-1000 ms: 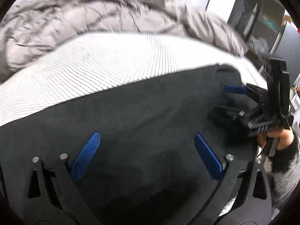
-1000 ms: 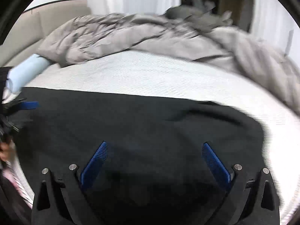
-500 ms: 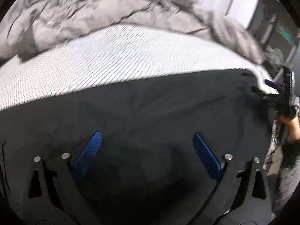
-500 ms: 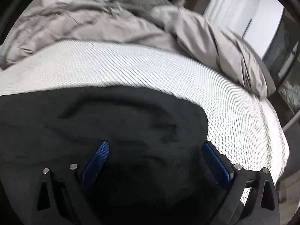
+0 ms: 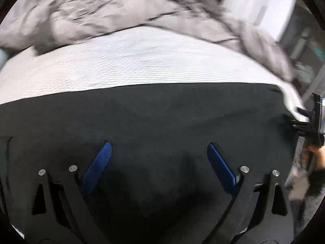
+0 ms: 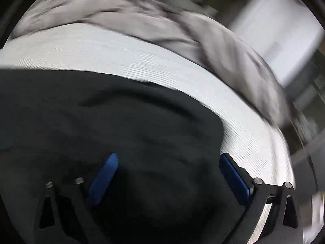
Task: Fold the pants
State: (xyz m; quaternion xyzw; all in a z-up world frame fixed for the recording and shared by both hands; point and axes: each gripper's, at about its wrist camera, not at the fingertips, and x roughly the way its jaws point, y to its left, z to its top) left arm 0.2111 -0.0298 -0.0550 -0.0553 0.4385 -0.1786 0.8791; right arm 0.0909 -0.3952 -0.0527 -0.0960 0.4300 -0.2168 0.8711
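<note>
Two views cover this moment, both smeared by motion.

Left wrist view: the left gripper (image 5: 159, 152) hangs over the black pants (image 5: 154, 120) with its blue pads spread wide and nothing between them. The pants lie flat across the near part of the white mattress (image 5: 142, 61), their far edge running in a nearly straight line. A rumpled grey duvet (image 5: 121, 10) is heaped behind. To do the step well, settle on one edge of the cloth, lower until both pads straddle a single layer, and close only then; a grip taken mid-panel is likely to gather extra cloth. At the right rim the right gripper (image 5: 302, 122) is cropped and blurred; its opening cannot be judged from here. The hand below it is barely legible.

Right wrist view: the right gripper (image 6: 168, 160) has its jaws apart and empty, above the rounded, wrinkled end of the pants (image 6: 121, 126). The right pad sits at the border of cloth and mattress (image 6: 142, 61). Smooth the long crease before folding. Waistband and leg ends cannot be told apart; the cloth below the fingers is lost in shadow.
</note>
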